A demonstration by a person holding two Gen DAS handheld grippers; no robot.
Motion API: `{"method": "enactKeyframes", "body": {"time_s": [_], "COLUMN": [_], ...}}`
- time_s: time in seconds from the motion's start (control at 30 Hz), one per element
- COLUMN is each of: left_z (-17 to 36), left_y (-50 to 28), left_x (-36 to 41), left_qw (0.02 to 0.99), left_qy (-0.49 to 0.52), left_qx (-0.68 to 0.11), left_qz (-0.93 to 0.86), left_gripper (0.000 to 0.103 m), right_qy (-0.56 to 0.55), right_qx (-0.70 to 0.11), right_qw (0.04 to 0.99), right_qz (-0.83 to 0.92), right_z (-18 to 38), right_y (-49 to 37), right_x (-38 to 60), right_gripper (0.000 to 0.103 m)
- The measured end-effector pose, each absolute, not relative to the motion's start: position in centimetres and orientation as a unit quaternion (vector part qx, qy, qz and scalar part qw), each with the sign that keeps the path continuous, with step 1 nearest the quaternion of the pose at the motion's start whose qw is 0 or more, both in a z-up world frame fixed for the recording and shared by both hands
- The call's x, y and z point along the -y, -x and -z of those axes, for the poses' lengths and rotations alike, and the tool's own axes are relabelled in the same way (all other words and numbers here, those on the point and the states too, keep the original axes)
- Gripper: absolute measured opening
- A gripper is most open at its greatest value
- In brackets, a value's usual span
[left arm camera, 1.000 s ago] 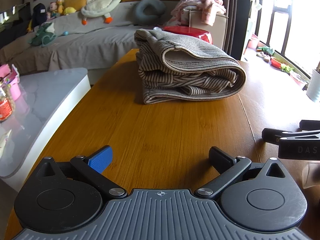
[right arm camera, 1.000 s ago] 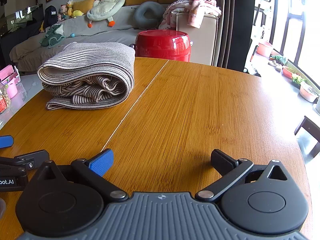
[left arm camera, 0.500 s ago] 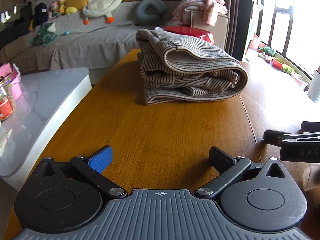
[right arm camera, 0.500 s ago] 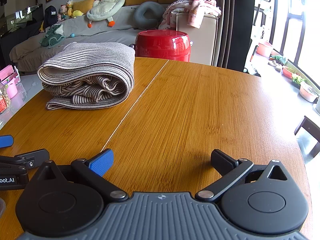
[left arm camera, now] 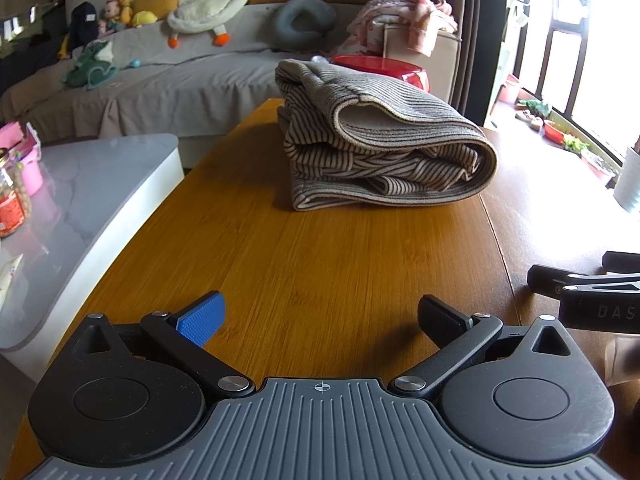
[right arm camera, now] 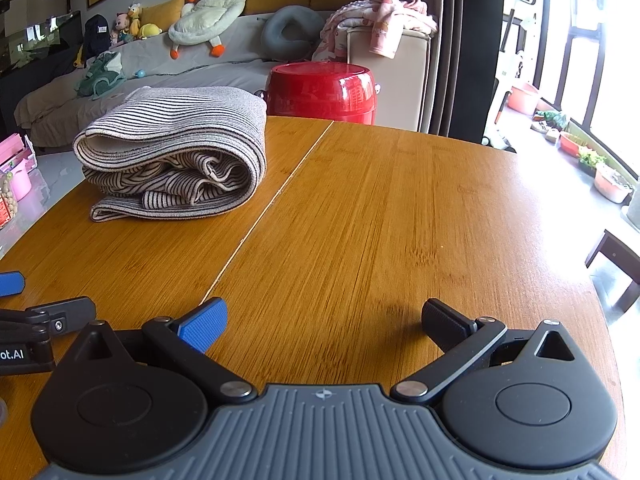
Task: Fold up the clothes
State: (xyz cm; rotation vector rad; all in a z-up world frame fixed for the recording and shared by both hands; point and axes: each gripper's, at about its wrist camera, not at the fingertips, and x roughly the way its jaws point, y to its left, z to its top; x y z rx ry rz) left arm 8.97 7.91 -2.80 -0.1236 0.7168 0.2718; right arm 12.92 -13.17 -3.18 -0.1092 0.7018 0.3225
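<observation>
Spreading across both views, the wooden tabletop (right arm camera: 400, 208) carries the striped garment (left arm camera: 384, 148), already folded into a thick bundle that lies well ahead of both claws, on the left half of the top beside the centre seam (right arm camera: 280, 196). Its upper layer bulges open at the near end (the inner folds show loosely bunched), so in my judgement the stack could slump or unroll if a claw nudges it or lifts only the top flap, and a pull toward the near edge could drag the bottom layer out from under the rest. The left claw (left arm camera: 320, 316) hovers low over bare wood with its jaws spread wide and nothing between them; the right claw (right arm camera: 324, 318) is likewise released and empty, close beside it. Against the earlier frames almost nothing differs: the bundle lies where it did and the left view has barely crept, while the right view is unchanged.
</observation>
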Motion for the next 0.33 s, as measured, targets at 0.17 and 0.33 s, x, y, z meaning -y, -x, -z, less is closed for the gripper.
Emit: {"method": "enactKeyframes", "body": {"time_s": [0.17,0.33], "left_z": [2.7,2.1], "left_y": [-8.8,-7.7], "left_x": [-8.4,-10.5], "left_qw": [0.928,0.939], "left_qy": [0.074,0.128], "left_qx": [-0.342,-0.300], "left_qz": [-0.129,-0.112], "left_gripper": [0.103,0.103], "right_qy": [0.054,0.054], "right_qx": [-0.342,-0.344], "right_qw": [0.925,0.925], "right_qz": [-0.159,-0.153], "right_z": [3.2,3.2], "right_y": [-12.9,-12.9], "right_x": [13.2,12.8], "right_gripper": [0.103,0.103]}}
